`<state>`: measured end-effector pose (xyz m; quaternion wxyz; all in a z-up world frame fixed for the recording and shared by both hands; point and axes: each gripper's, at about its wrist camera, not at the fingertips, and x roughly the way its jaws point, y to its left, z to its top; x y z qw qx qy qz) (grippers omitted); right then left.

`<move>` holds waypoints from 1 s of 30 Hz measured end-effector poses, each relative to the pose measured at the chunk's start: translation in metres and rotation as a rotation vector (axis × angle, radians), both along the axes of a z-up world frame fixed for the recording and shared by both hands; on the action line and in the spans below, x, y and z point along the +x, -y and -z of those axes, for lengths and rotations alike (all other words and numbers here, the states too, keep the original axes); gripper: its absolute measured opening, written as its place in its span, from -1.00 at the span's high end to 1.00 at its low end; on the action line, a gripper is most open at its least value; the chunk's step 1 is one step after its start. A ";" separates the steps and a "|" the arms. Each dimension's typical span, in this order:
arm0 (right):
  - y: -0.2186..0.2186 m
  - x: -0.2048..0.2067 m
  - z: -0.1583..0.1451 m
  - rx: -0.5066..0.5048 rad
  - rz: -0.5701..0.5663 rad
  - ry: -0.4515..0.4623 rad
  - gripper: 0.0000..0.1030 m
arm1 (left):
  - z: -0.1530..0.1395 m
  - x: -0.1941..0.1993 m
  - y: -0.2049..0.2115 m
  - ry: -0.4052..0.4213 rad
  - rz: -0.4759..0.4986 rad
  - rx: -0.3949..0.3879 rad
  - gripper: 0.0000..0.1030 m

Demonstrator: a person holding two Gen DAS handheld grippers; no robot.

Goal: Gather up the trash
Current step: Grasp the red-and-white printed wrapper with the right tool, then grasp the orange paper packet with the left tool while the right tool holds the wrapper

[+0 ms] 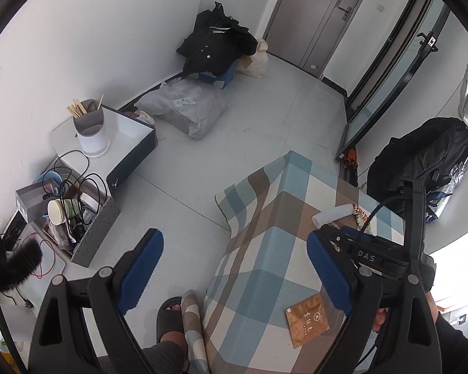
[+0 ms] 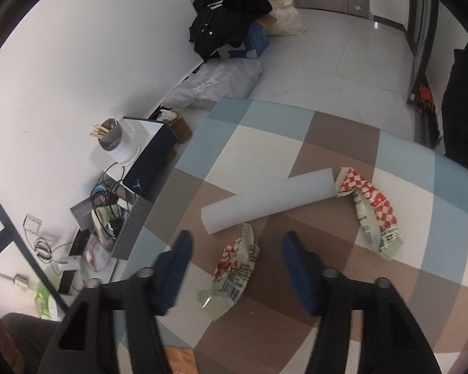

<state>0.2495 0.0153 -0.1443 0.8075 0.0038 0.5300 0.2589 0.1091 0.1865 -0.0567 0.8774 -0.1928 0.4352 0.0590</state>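
Crinkled foil wrapper (image 2: 234,268) lies between right gripper's (image 2: 237,265) half-open, empty fingers (image 2: 177,268)

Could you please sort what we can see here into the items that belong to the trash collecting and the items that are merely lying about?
Belongs to the job:
- near red-checked wrapper, between the right tongs
- far red-checked wrapper
- white paper roll
- brown sachet

Just lying about:
- chopstick holder
- black jacket
- black backpack
- grey parcel bag
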 end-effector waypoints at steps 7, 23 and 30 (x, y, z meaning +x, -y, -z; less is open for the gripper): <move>-0.006 -0.009 0.000 -0.068 -0.062 0.057 0.58 | 0.001 0.003 0.005 -0.007 0.015 0.021 -0.77; 0.093 -0.095 -0.027 0.026 -0.031 0.103 0.95 | 0.030 0.004 0.071 -0.120 0.316 0.123 -0.77; 0.131 -0.117 -0.031 0.102 0.018 0.134 0.97 | 0.055 0.004 0.095 -0.235 0.390 0.112 -0.77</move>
